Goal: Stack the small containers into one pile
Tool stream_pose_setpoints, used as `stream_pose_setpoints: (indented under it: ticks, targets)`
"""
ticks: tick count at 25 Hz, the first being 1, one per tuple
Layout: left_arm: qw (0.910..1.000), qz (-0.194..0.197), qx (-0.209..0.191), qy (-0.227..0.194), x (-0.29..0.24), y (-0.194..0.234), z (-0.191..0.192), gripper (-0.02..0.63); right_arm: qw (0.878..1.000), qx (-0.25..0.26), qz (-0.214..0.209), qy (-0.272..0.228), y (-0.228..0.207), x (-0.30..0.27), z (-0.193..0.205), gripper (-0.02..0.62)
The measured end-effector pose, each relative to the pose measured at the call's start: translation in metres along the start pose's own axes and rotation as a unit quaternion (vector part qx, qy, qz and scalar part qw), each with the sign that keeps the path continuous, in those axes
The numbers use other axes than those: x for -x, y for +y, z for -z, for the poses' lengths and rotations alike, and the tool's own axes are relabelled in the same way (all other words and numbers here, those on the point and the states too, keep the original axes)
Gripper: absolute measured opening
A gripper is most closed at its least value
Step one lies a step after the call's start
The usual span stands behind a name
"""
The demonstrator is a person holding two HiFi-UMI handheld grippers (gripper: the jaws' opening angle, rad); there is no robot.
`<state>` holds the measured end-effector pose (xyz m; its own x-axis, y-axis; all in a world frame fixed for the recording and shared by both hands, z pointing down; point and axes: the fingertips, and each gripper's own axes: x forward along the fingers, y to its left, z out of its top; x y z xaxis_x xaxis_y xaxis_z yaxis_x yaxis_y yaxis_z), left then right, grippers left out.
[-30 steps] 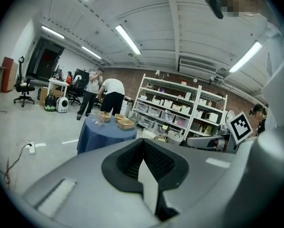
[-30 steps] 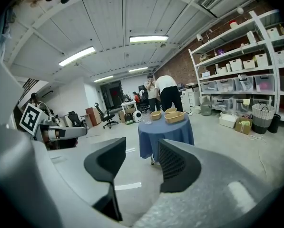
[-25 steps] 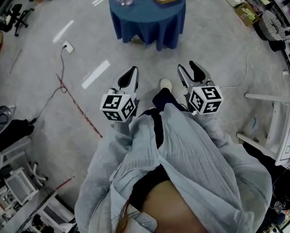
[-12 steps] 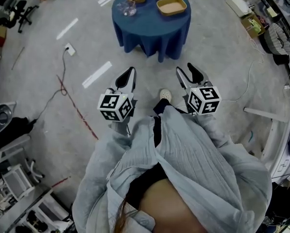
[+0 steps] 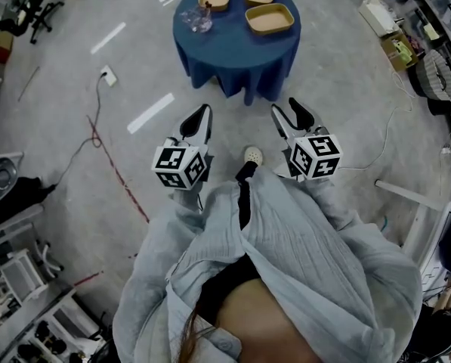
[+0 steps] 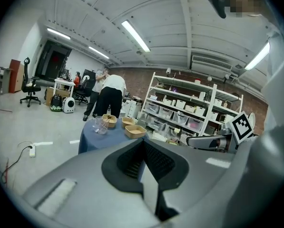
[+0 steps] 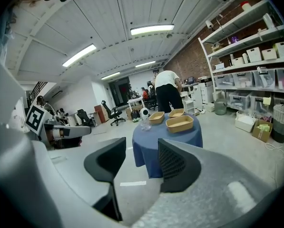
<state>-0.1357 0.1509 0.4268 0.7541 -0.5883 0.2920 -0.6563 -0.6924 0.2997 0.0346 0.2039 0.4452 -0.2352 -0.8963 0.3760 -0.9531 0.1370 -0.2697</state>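
Head view: three tan containers (image 5: 269,19) sit apart on the far blue table (image 5: 236,59), with one clear glass (image 5: 197,20) to their left.

Left gripper view: the left gripper (image 6: 142,144) has its jaws closed and empty. Only the gripper views show one person (image 6: 108,96) bending behind the table.

Right gripper view: the right gripper (image 7: 142,151) has its jaws apart and empty.
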Motion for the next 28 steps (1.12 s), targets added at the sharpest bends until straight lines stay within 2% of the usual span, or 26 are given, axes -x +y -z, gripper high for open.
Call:
stream_pose_setpoints:
  ticks: [16, 23, 28]
  targets:
    - [0.9999, -0.011, 0.006, -0.006, -0.008, -0.015, 0.003, 0.011, 1.0, 0.0, -0.008, -0.001, -0.018, 0.007, -0.006, 0.212]
    - [0.999, -0.02, 0.04, -0.004, -0.001, -0.011, 0.012, 0.011, 1.0, -0.009, -0.005, 0.012, -0.021, 0.01, 0.007, 0.212]
    - [0.9994, -0.018, 0.028, -0.005, -0.011, -0.007, 0.005, 0.011, 1.0, -0.014, -0.001, 0.009, -0.027, 0.001, 0.002, 0.212]
